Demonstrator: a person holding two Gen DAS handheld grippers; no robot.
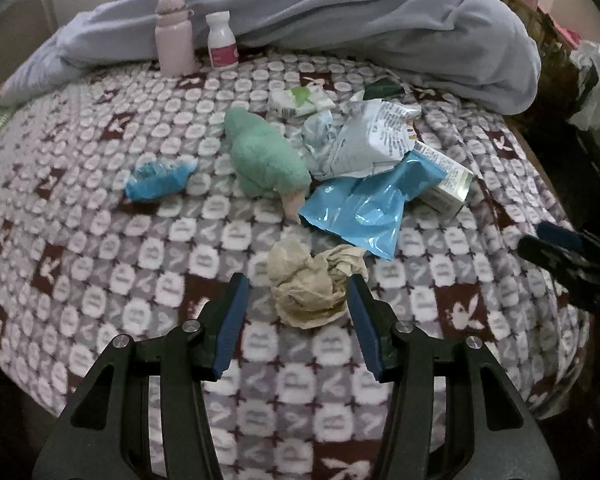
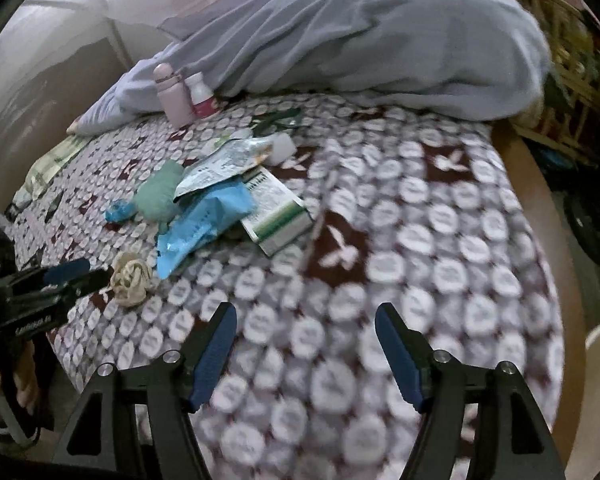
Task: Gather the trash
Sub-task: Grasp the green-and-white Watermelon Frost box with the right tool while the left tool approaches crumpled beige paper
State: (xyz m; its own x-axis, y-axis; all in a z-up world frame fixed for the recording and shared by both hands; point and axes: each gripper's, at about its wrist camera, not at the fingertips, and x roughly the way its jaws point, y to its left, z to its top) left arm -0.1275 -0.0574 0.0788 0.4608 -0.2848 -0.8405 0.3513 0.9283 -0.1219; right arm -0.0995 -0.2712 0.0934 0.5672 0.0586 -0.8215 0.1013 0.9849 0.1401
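Bed with a patterned fleece blanket (image 1: 100, 280), a grey duvet (image 1: 340, 20) heaped at the far side. Left tongs (image 1: 298, 292) spread wide and empty, straddling a crumpled tissue (image 1: 314, 284); right tongs (image 2: 306, 320) equally wide, empty, over bare blanket. Risks: closing may snag the fleece or squeeze the tissue out; farther off, a green soft toy (image 1: 266, 154) among the wrappers (image 1: 356, 200) could be mistaken for trash.
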